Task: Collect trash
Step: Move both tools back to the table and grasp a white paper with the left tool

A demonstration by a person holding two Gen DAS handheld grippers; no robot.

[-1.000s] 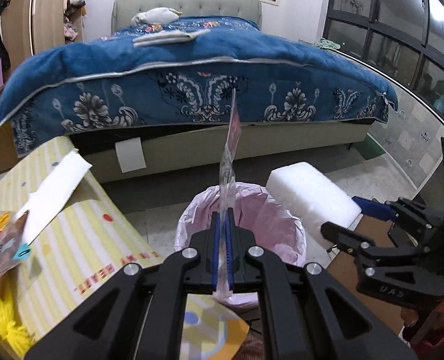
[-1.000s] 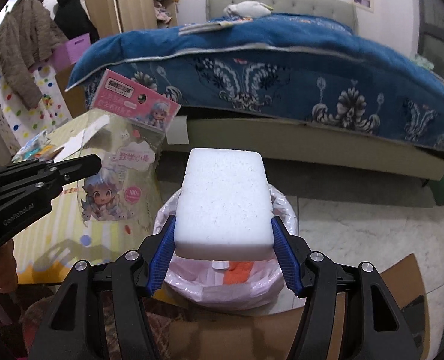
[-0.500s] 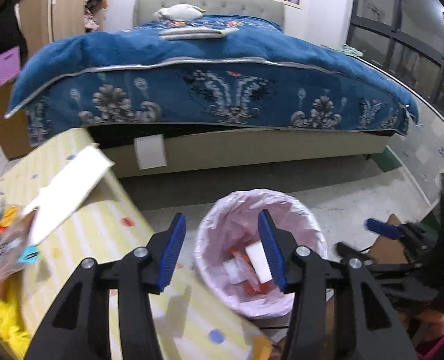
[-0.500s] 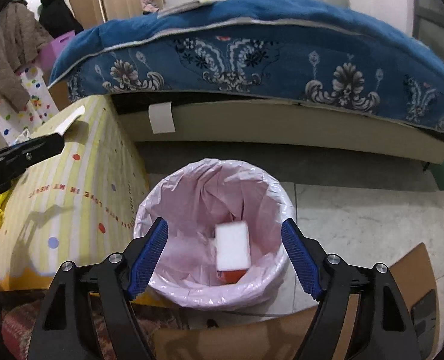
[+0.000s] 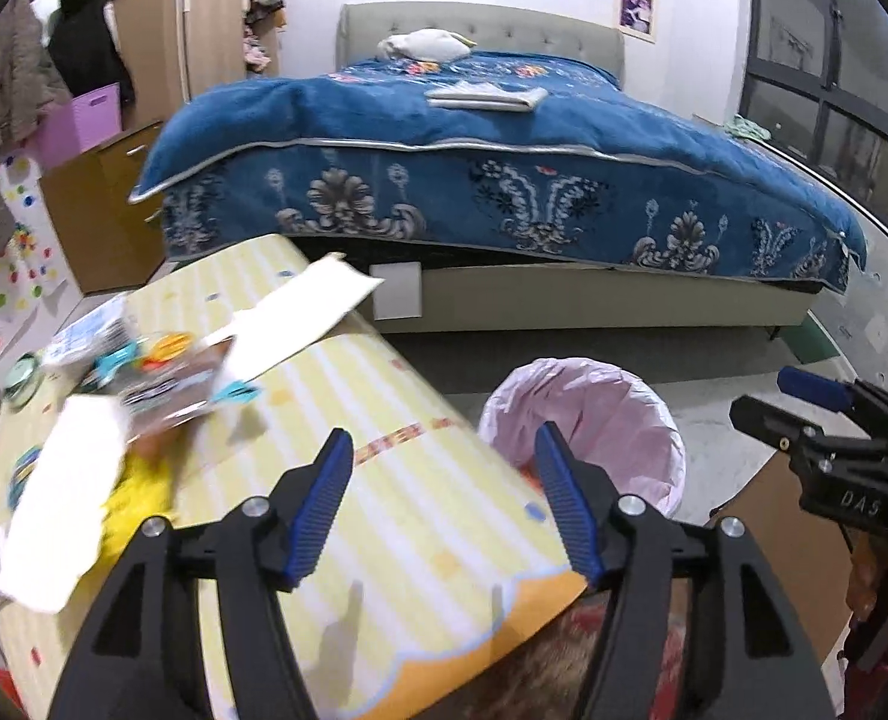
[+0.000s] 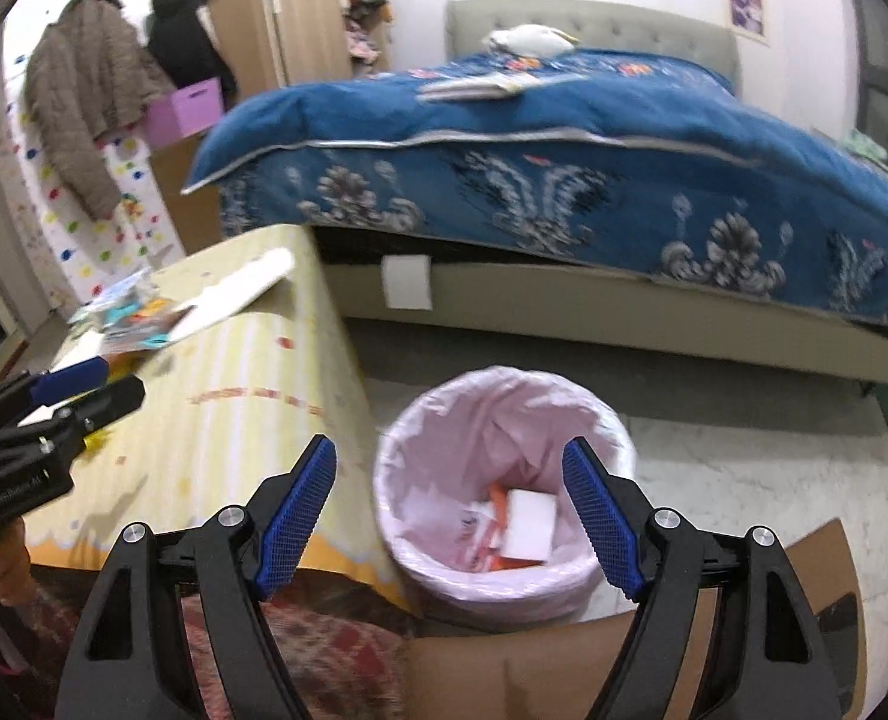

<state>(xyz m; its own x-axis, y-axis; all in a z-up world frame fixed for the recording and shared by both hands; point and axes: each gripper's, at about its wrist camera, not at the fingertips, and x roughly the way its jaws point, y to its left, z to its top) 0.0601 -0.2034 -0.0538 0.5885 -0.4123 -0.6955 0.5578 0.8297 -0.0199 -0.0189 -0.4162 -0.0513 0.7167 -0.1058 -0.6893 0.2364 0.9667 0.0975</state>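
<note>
A trash bin lined with a pink bag [image 6: 504, 474] stands on the floor beside a table with a yellow striped cloth [image 5: 396, 516]. Inside it lie a white foam block [image 6: 528, 525] and orange and white wrappers. My right gripper [image 6: 450, 504] is open and empty above the bin's near rim. My left gripper [image 5: 444, 498] is open and empty over the table's right edge, the bin [image 5: 588, 420] just to its right. Loose trash lies on the table: colourful wrappers [image 5: 162, 372], white paper sheets [image 5: 300, 312] and something yellow [image 5: 138, 492].
A bed with a blue floral quilt [image 5: 504, 180] fills the back. A flat cardboard piece [image 6: 624, 660] lies on the floor before the bin. Coats [image 6: 84, 90] hang at left above a purple box [image 6: 183, 108]. The other gripper shows at each view's edge.
Both grippers opened and dropped their loads: the wrapper from the left, the white foam block from the right, both now in the bin. The left gripper then swung left over the table.
</note>
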